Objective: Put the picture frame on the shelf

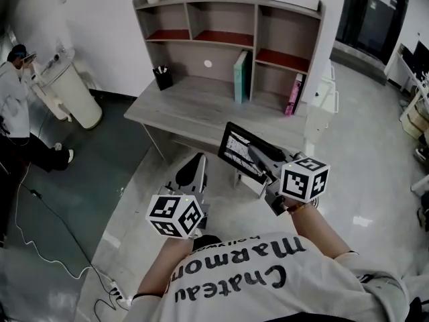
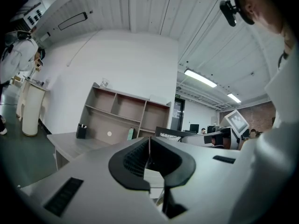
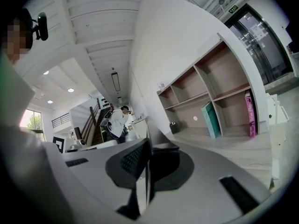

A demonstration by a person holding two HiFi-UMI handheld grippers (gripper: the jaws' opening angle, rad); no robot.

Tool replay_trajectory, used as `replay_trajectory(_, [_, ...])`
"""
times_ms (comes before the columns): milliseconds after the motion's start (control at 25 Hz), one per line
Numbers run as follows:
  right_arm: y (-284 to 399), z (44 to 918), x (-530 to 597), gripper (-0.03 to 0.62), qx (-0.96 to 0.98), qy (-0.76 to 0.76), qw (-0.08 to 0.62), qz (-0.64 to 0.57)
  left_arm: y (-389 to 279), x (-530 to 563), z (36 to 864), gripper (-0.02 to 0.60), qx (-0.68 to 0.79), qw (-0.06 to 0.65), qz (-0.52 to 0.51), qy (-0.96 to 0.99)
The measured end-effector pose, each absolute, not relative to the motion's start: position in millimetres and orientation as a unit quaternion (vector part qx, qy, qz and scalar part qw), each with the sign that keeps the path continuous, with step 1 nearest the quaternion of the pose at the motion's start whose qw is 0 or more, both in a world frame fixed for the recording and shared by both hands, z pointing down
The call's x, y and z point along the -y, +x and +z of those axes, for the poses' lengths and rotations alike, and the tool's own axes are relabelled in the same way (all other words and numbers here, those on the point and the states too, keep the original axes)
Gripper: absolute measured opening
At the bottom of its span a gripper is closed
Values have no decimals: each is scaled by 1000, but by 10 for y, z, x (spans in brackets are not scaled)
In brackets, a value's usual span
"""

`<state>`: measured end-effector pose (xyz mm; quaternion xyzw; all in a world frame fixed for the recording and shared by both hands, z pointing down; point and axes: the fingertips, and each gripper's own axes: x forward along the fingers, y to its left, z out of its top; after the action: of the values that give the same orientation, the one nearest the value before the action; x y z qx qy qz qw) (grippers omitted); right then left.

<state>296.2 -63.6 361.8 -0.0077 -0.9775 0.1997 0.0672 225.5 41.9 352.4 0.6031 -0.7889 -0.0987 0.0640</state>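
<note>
Over at the left, the left gripper [image 1: 196, 161] carries nothing. Its jaws are pressed together on themselves, and it points out over the floor toward the near edge of the counter [image 1: 194, 109].

Just to its right hangs the picture frame [image 1: 233, 146], above the floor and short of the counter, not yet over it. It lies nearly flat with its face up. Its long axis runs across the person's front, slanting from far-left to near-right.

The right gripper [image 1: 253, 153] is clamped on the frame's right end, so most of the frame juts out leftward from the jaws.

The shelf [image 1: 228, 39] sits at the back edge of the counter, straight ahead of both grippers and well apart from them. A black pen pot [image 1: 162, 78] sits toward its left, a teal book [image 1: 240, 77] near the middle and a pink one [image 1: 293, 94] at the right.

I'd judge the carry falls to the right hand, since it alone holds the frame. To stand in a compartment, the frame would need tipping up from flat.
</note>
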Motion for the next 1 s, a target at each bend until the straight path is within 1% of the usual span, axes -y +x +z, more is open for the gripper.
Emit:
replay_trajectory(280, [2341,3657,888,28,973,35,61,219,1510,-176,3527,24,768,77,-87,630])
replay_trajectory(640, [1380,3399,932,28,971,64,29,230,487,-70,3225,23,743,62,-78,662])
replay_trajectory(1000, [750,3296,1033,28,964,102,-13,243,-309,-150,3156,24,728,49,-66,680])
